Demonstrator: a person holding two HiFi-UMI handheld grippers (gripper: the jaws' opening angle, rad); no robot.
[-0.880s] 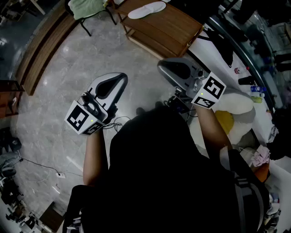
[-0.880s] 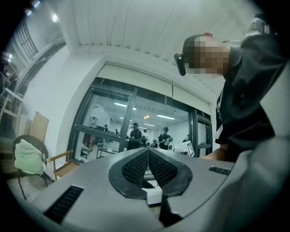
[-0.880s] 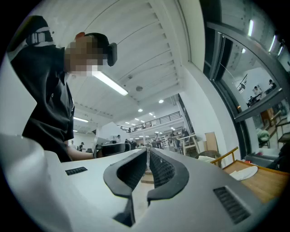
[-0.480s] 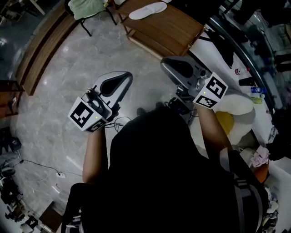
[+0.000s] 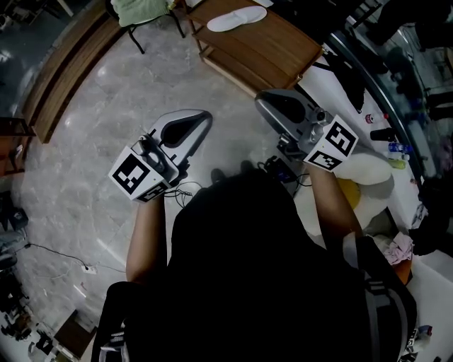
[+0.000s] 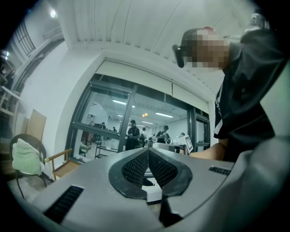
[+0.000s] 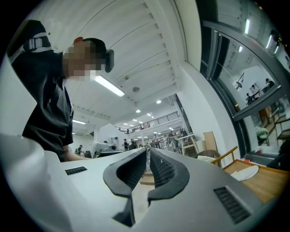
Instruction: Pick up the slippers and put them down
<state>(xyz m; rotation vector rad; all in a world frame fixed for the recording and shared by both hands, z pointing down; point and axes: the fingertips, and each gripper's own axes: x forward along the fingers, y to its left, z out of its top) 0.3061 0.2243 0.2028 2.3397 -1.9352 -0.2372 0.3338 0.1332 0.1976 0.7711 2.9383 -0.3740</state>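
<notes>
Well back from the wooden desk (image 5: 277,44), the person holds both tools level over the pale marble floor (image 5: 99,134), their tips turned towards that desk. The left claw (image 5: 203,117) is clenched, its ribbed pads pressed together with nothing between them. The right claw (image 5: 263,99) is clenched too and just as empty, and it hangs nearer the desk's front edge than the left one. The white slipper (image 5: 237,18) lies flat on the desk's top near its far end, well apart from both claws and untouched. Just left of the desk stands a chair (image 5: 134,35) with a green cloth (image 5: 138,8) draped over it.
</notes>
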